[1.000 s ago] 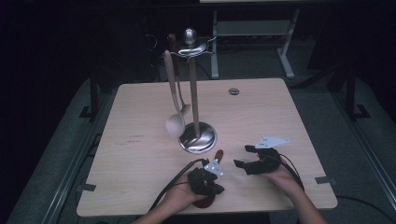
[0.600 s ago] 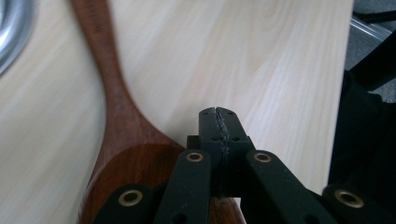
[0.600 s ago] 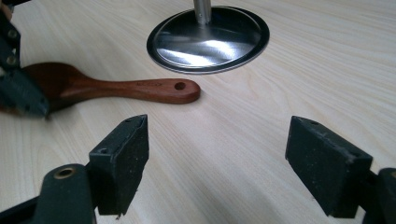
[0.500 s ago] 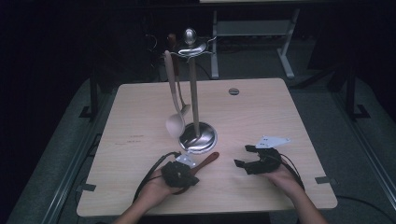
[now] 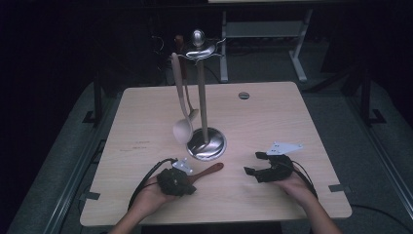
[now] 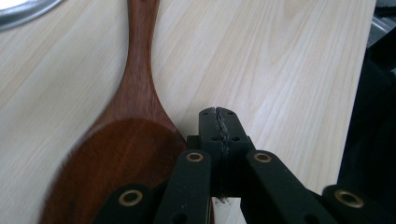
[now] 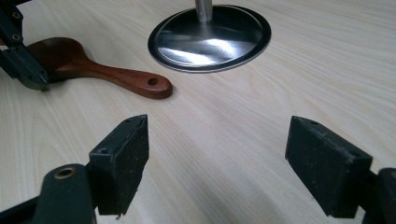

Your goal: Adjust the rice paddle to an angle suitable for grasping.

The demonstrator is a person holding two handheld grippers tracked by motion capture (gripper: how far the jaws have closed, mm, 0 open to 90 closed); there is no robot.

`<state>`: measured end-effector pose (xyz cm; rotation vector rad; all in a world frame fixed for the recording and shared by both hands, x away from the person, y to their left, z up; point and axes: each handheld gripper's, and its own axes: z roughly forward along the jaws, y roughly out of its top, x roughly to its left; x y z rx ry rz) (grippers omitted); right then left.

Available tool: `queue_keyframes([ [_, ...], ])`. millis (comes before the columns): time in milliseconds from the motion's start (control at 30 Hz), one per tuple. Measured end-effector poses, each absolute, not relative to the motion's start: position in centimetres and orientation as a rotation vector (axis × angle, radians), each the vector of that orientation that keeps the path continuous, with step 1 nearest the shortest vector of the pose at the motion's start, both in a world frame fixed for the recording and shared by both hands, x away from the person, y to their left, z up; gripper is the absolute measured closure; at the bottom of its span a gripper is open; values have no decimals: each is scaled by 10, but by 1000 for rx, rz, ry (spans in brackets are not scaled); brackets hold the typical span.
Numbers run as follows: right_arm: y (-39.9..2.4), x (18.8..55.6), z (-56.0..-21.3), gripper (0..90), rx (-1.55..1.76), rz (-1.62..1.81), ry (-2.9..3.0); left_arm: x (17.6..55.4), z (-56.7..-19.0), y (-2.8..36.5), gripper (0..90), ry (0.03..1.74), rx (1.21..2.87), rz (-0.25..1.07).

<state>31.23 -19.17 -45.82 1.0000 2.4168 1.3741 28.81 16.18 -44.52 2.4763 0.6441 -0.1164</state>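
A dark wooden spoon (image 5: 210,170) lies flat on the table in front of the metal stand's round base (image 5: 207,144). Its handle with a hole points right. My left gripper (image 5: 189,184) sits over the spoon's bowl end. In the left gripper view its jaws are pressed together with nothing between them, just off the right edge of the bowl (image 6: 116,163). Whether they touch the spoon I cannot tell. My right gripper (image 5: 253,163) rests low on the table to the right, open and empty (image 7: 217,158), facing the spoon (image 7: 93,65) and the base (image 7: 210,32).
A pale wooden spoon (image 5: 182,127) hangs from the stand's top ring (image 5: 197,46), with a darker handle (image 5: 179,46) hanging behind it. A small round grommet (image 5: 244,95) sits in the tabletop at the back. Cables trail from both grippers toward the near table edge.
My left gripper has slid left along the front of the table, and more of the spoon's handle now shows to its right. The right gripper has stayed put.
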Motion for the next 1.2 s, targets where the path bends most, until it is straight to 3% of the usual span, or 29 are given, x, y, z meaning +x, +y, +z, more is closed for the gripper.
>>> queue_keyframes([
  [200,-190,312,-458,216,981,1377,2419,299,-424,165,891,618,2448,-102],
  [400,-189,312,-458,217,988,1374,2421,318,-416,154,768,628,2501,-87],
  [567,-189,312,-459,217,986,1372,2423,326,-420,139,732,625,2582,-35],
  [933,-191,313,-459,217,986,1374,2422,336,-427,107,713,633,2711,32],
  [1200,-192,313,-459,217,986,1374,2421,340,-434,104,716,653,2780,48],
])
